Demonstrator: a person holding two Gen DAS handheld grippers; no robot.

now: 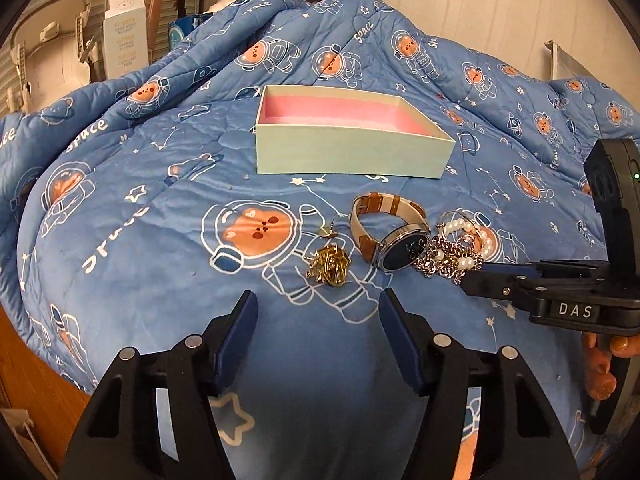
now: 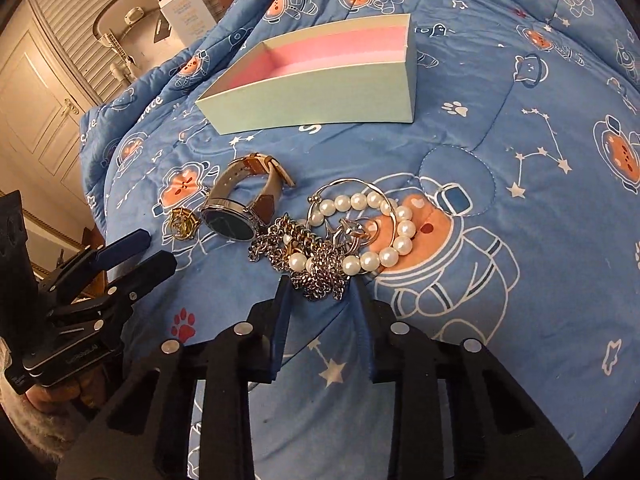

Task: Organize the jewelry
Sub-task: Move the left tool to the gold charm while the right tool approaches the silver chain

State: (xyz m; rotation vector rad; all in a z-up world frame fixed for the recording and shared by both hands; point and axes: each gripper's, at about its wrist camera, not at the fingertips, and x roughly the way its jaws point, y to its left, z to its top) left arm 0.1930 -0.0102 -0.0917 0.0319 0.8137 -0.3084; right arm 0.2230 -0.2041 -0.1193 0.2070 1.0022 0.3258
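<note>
Jewelry, assorted, lying loose on a blue astronaut-print quilt spread over a bed; none yet in the box.

Items:
- Wristwatch, dark dial, tan-and-cream strap, resting on its side at the middle of the group.
- Gold chain piece, crumpled in a small heap, left of the watch and apart from it.
- Silver link chain, tangled with a pearl bracelet and a thin silver bangle, right of the watch and touching it.
- Box, pale green outside, pink lining, open and empty, beyond the jewelry and well apart from it.

Tongs:
- Left tongs, roughly half open, holding nothing; the gold piece lies just ahead of the tips, not between them.
- Right tongs, narrowed to a small gap with the near edge of the silver chain between the tips; whether the pads already press on it cannot be told.

Step in hand, by judgement: first pickup, each tongs set at its own piece.

Next move calls for: closing firmly on the chain, then a slow lift, since the pearls and bangle may drag along; left tongs must advance over the gold heap before closing.
</note>
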